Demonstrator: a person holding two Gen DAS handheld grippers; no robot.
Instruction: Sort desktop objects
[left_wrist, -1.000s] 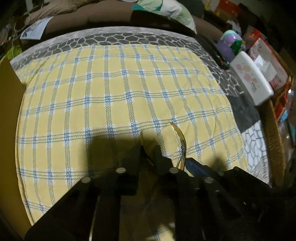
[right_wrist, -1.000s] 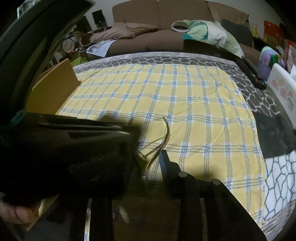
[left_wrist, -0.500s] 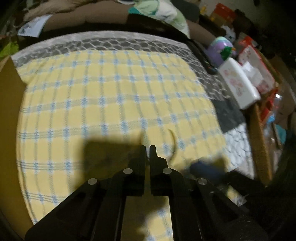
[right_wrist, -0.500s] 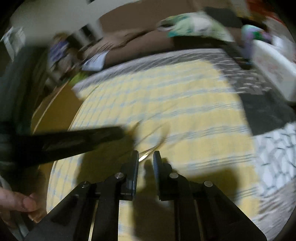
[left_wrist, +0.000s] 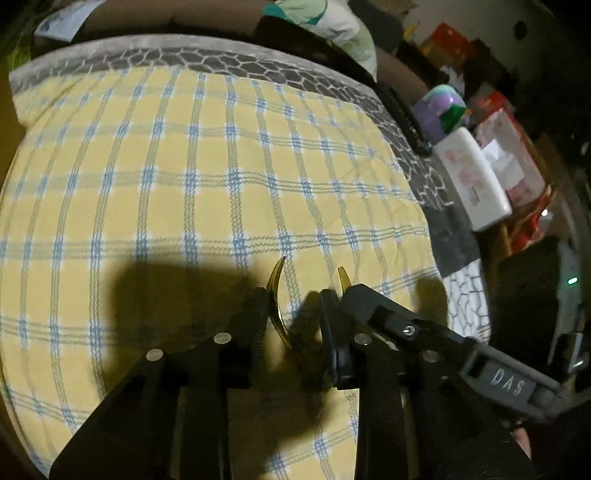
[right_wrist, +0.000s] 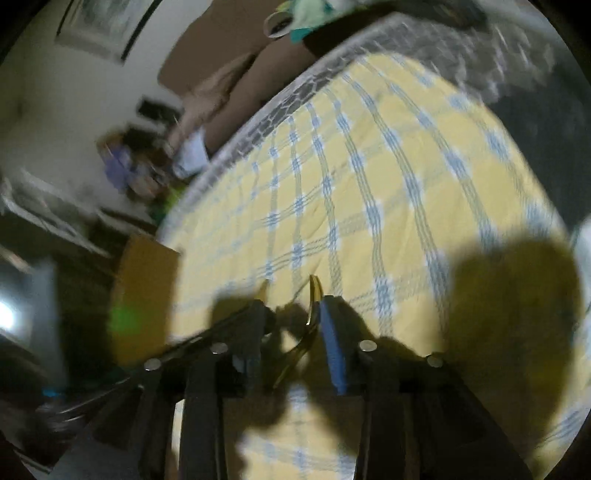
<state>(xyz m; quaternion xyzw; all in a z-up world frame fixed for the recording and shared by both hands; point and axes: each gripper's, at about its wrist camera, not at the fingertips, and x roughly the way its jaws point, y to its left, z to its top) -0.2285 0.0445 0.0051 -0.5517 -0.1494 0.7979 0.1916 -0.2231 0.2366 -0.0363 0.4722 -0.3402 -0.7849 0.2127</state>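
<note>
Left wrist view: translucent amber curved-arm glasses (left_wrist: 275, 295) sit between the parted fingers of the left gripper (left_wrist: 293, 314), over the yellow-and-blue checked cloth (left_wrist: 207, 177). The right gripper (right_wrist: 291, 321), also parted, straddles one arm; its body crosses at right. A white rectangular box (left_wrist: 472, 177) lies well apart.

Woven yellow-blue plaid cloth (left_wrist: 207, 177), matt; glasses' temple arms (left_wrist: 275, 295) translucent amber plastic, glossy; tongs (left_wrist: 295, 321) matt black plastic.

Dim, hard shadows, right view blurred
</note>
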